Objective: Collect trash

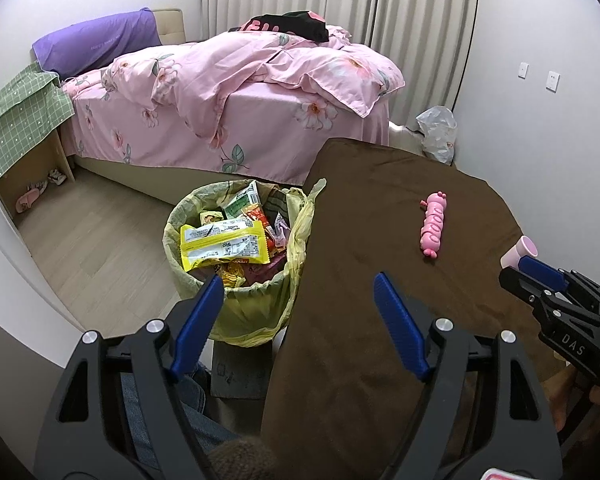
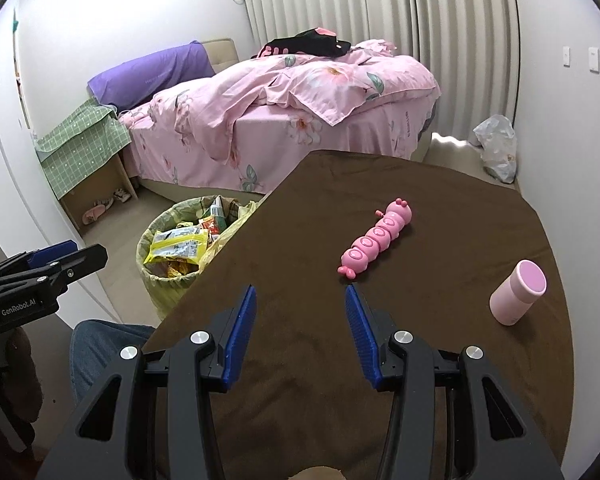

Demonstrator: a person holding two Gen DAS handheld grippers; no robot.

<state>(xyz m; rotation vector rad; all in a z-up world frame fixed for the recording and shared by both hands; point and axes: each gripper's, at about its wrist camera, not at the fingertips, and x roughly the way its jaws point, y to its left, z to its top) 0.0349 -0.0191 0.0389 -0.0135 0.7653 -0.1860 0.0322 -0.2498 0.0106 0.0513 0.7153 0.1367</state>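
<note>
The left gripper [image 1: 298, 288] fills the bottom of the left wrist view, its blue-padded jaws spread wide with nothing between them. One pad hangs over the near rim of the trash bin [image 1: 236, 312], the other over the brown cloth of the surface [image 1: 380, 240]. The bin stands on the floor at the centre of that view, just beside the surface's left edge, lined with a yellowish bag and filled with wrappers. A large yellow snack wrapper [image 1: 224, 244] lies flat on top of the pile, with smaller red and green packets behind it.

In the right wrist view the right gripper [image 2: 300, 296] sits at the bottom centre over the brown cloth, its jaws parted and empty. Ahead of it, right of centre, a pink caterpillar toy [image 2: 376, 240] lies on the surface. A pink cup [image 2: 518, 294] rests further right, near the edge, leaning.

A bed [image 1: 228, 120] with pink floral bedding fills the upper middle of both views, with a purple pillow [image 1: 96, 44] at its upper left end. A clear plastic bag [image 2: 496, 148] lies on the floor by the right wall.
</note>
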